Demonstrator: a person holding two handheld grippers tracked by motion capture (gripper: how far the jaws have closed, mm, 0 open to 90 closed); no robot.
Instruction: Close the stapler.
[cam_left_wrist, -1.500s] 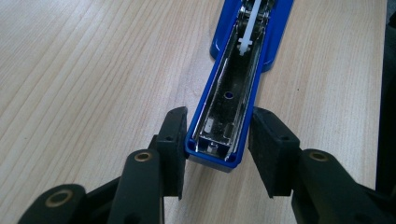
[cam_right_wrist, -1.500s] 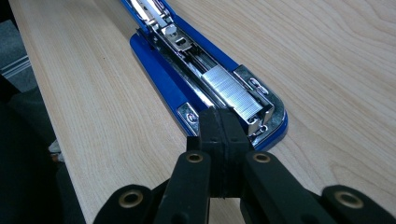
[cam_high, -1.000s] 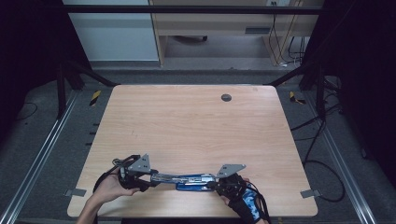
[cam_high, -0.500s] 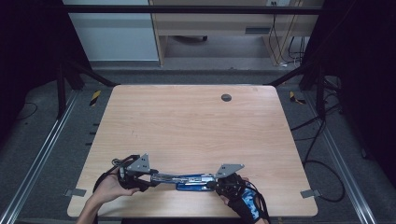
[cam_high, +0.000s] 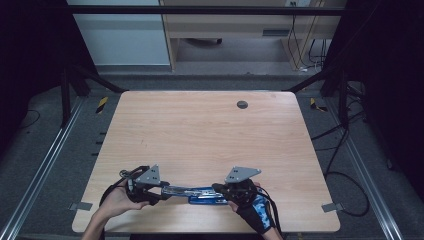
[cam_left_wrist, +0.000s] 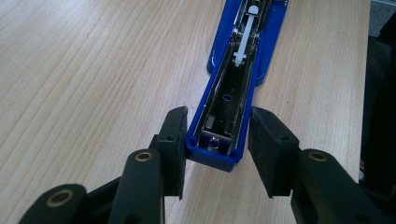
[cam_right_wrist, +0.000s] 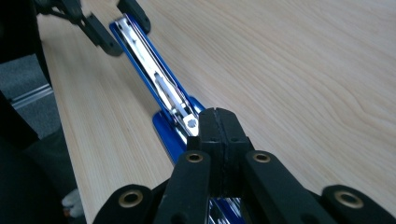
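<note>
A blue stapler (cam_high: 192, 191) lies opened out flat near the front edge of the wooden table (cam_high: 200, 125). Its metal staple channel (cam_left_wrist: 229, 88) faces up. My left gripper (cam_high: 162, 191) is shut on the blue tip of the opened arm (cam_left_wrist: 212, 151), one pad on each side; in the right gripper view the left gripper (cam_right_wrist: 116, 28) flanks the stapler's far end (cam_right_wrist: 135, 42). My right gripper (cam_right_wrist: 215, 116) is shut with nothing between its pads. It hovers just over the stapler's hinge end (cam_right_wrist: 177, 126), by the blue base. In the high view the right gripper (cam_high: 218, 189) points left.
A dark round grommet (cam_high: 242, 104) sits in the table's far right part. Metal rails (cam_high: 45, 170) run along the floor on both sides, and cables (cam_high: 345, 165) trail at the right. A cabinet (cam_high: 120, 35) and a desk stand beyond the table.
The right gripper has risen a little over the stapler's hinge end. The left gripper and the stapler have stayed put.
</note>
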